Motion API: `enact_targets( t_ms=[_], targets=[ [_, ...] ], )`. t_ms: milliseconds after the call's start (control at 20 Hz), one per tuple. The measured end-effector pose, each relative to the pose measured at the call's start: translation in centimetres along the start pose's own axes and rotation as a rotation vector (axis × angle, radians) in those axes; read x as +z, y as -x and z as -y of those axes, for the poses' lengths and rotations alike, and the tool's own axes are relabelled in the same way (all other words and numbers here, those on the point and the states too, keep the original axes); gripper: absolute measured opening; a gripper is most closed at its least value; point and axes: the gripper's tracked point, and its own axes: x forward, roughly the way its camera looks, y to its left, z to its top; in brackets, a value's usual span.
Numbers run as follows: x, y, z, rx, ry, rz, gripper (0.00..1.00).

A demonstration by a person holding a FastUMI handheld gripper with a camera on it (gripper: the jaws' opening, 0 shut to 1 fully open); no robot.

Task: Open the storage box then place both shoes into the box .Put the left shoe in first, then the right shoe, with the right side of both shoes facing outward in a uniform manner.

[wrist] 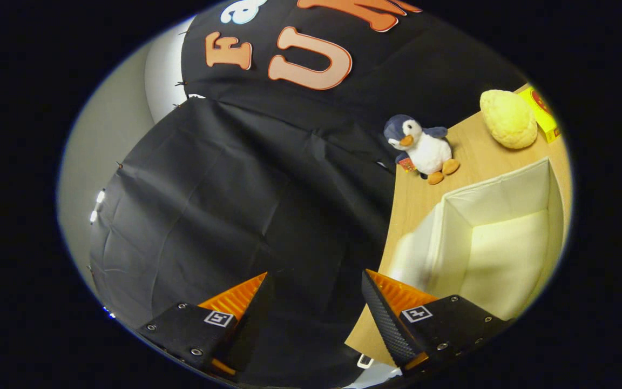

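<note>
Fingers (pixel 268 310) stand spread wide apart with nothing between them, their black pads and orange ribbed backs showing, each carrying a small square marker on its black mount. The gripper (pixel 315 281) is rolled strongly to one side, so the table (pixel 413 210) appears as a steep wooden slab off to the right finger's side instead of lying flat below. Between and ahead of the fingers hangs only the black cloth wall (pixel 224 205) of the booth, with a pale plain wall (pixel 106 140) beyond its edge on the left finger's side. The right finger's tip overlaps the near edge of the table. Just beyond that finger sits the storage box (pixel 500 237), a cream fabric box with its top open and its pale inside walls and floor showing; no shoe lies in the part of it that can be seen. Farther along the table, past the box, a small toy penguin (pixel 421 148) with a white belly and orange feet stands near the table's edge against the cloth. Well apart from it, at the far end, rests a yellow knobbly egg-shaped lump (pixel 508 119), touching or just beside a yellow carton (pixel 543 113).
</note>
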Motion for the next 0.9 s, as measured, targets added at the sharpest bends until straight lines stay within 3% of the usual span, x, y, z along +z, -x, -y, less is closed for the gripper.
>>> enact_targets(
  t_ms=[350,900],
  targets=[
    [2.9,5.2,5.1,-0.143,0.071,0.116,0.97],
    [8.3,21.5,20.2,-0.545,0.088,0.358,0.97]
  ],
)
